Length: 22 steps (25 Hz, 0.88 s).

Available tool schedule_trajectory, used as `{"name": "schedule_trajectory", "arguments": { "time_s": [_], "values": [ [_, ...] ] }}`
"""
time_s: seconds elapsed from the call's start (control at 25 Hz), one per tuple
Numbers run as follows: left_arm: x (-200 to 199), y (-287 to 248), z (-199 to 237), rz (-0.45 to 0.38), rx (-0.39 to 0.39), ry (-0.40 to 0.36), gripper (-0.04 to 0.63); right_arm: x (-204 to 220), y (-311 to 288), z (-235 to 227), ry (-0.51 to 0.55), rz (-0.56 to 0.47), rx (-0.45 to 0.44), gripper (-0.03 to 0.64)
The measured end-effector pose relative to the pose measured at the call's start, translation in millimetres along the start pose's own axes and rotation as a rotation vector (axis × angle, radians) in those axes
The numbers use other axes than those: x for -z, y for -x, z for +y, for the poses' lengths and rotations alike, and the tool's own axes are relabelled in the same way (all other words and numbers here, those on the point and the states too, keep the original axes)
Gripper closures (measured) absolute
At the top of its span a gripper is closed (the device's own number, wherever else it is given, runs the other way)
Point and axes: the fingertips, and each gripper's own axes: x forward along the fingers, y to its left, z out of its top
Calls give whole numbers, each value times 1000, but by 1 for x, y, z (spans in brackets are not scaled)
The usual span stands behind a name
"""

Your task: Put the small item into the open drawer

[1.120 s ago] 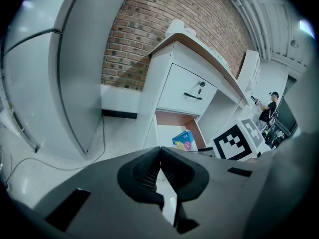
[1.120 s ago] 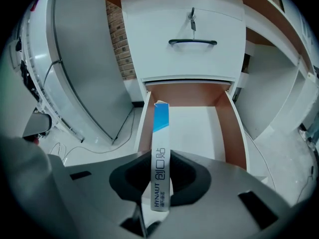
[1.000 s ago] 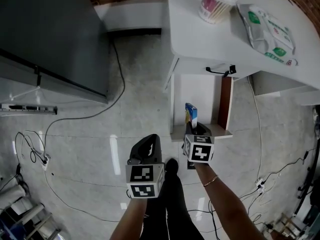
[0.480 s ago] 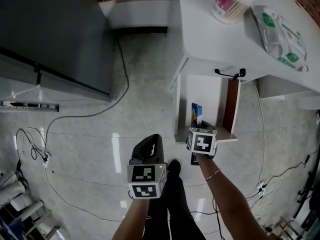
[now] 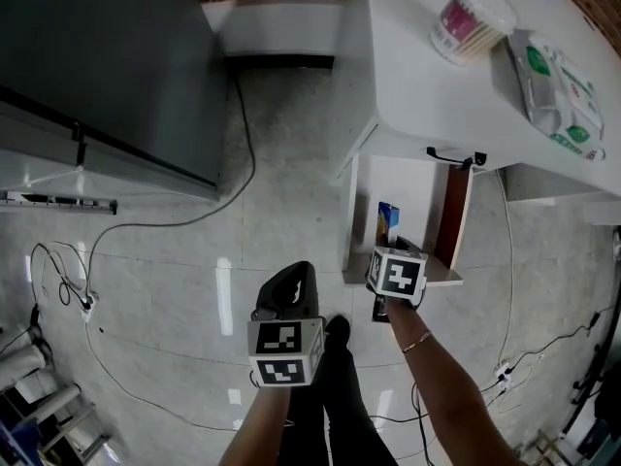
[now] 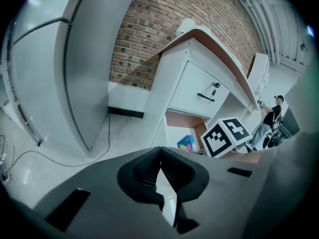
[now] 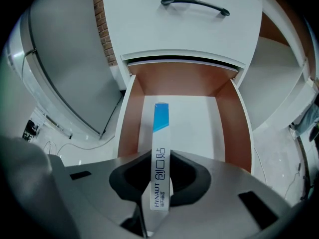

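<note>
The right gripper [image 7: 160, 172] pinches the small box [image 7: 160, 128] by its broad faces (light, stiff card, likely crushable), pointing to 12 o'clock over the open drawer [image 7: 179, 81]; left gripper [image 6: 160, 169] closed, empty.

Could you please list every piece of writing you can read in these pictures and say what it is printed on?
"HYNAUT": on the narrow box held in the right tool.
"创口贴": on the same box, beside the brand.
Unreadable: green labels on the wipes pack on the desk, too small.
Unreadable: label on the swab tub, blurred.
</note>
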Motion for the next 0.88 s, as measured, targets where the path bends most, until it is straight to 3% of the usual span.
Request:
{"name": "schedule_trajectory", "arguments": {
  "time_s": [0.24,0.52,0.88],
  "values": [
    [-3,-3,5,-4,-9,9,574,-15,-13,1,-18,0,-4,537],
    [1,-9,15,5,-22,16,574,-13,-31,2,40,7,15,537],
    [4,-15,21,17,-34,16,574,-4,-51,1,-30,54,29,537]
  ]
}}
